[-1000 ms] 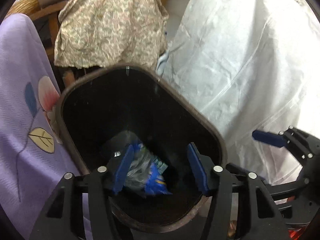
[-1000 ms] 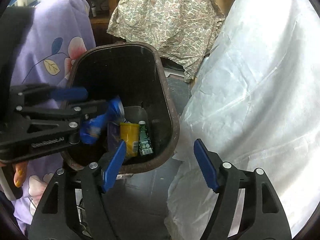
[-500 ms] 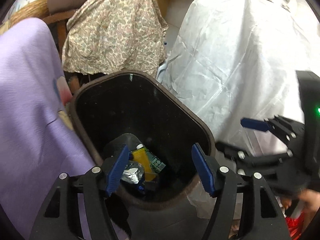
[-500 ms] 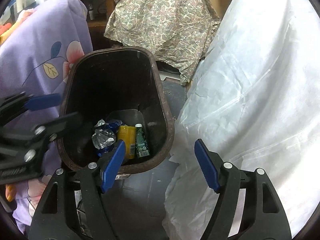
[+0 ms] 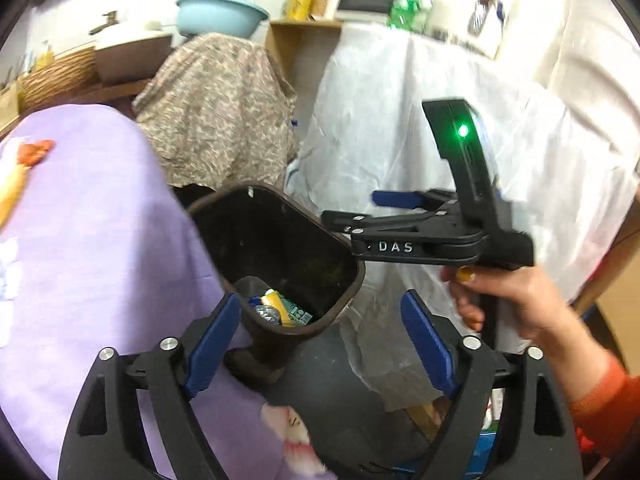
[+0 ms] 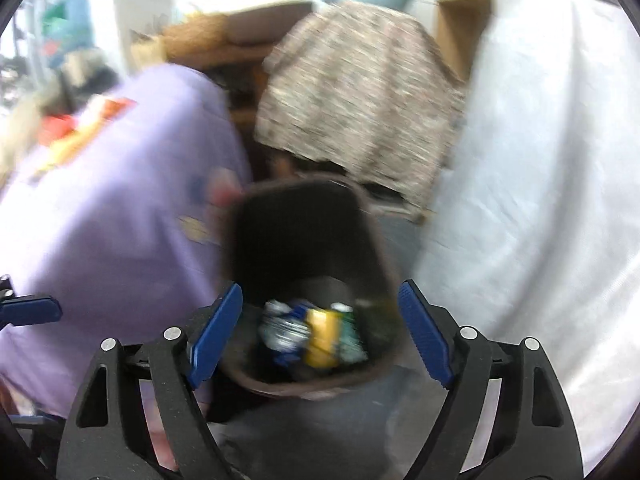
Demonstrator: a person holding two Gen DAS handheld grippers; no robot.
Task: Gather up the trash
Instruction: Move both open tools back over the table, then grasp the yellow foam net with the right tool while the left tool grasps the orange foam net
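Dark brown plastic forms the trash bin (image 5: 280, 248), which stands on the floor between the lilac floral cloth (image 5: 100, 240) on its left and the white sheet (image 5: 420, 140) on its right. We see its mouth opening upward toward both cameras; the oblong rim runs its long axis away from us, toward the patterned beige cloth (image 5: 216, 108) behind it. At the bottom of the bin lie a crumpled blue-and-silver wrapper (image 6: 282, 330), a yellow container (image 6: 320, 334) and a green-labelled item (image 6: 350, 336), side by side, the yellow and green pieces lengthwise along the bin's axis.

We hold the left gripper (image 5: 320, 340) above the near rim with its blue pads spread wide and nothing between them. The right gripper (image 6: 320, 332) is likewise spread and empty over the bin; in the left view we see it from the side, held by the right hand (image 5: 516, 300), a green light lit on its body.

Compared with one second ago, the wrapper has left the left gripper and now rests in the bin. Both grippers have risen since half a second ago: the bin appears smaller and lower, and a shelf with a pale blue basin (image 5: 220, 14) has come into view. The right view is blurred.
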